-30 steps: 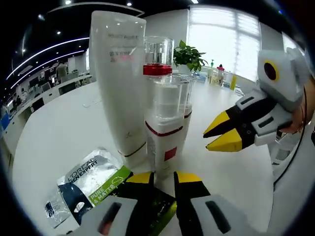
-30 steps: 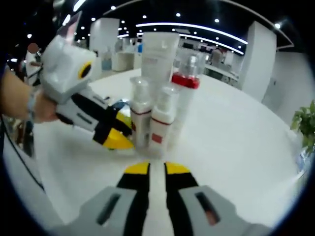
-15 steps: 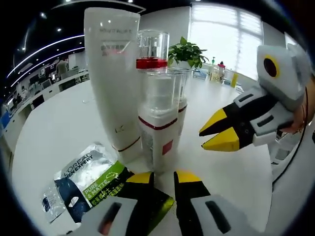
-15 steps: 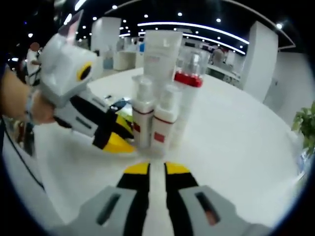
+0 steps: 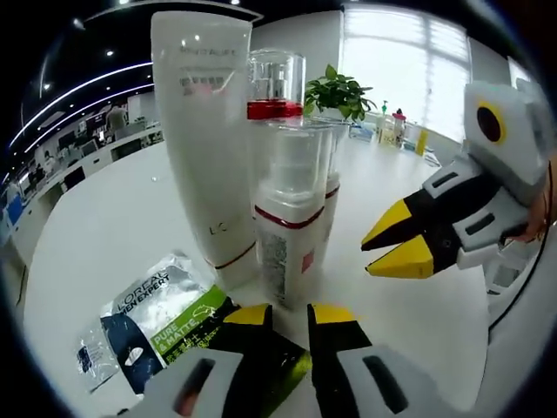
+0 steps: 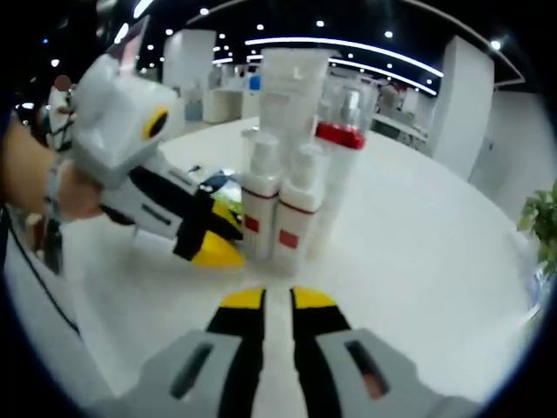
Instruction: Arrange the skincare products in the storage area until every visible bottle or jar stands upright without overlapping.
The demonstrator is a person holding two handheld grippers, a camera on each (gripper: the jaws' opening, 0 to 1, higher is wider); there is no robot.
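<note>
- Now we see 4 products standing upright, clustered on the white table [image 5: 104, 226]: a tall white tube [image 5: 204, 131], a red-collared bottle [image 5: 276, 87] and 2 pump bottles [image 6: 261, 205] [image 6: 298, 209].
- Beside them a sachet [image 5: 152, 322] lies flat.
- Our left gripper [image 5: 289, 315] is nearly closed, empty, over the sachet.
- Our right gripper [image 6: 277, 299] has its jaws almost together, gripping nothing.

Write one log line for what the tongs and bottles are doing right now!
bottles: white tube, red-capped bottle, two pump bottles upright, clustered | sachet: flat | left tongs: shut, empty | right tongs: shut, empty
</note>
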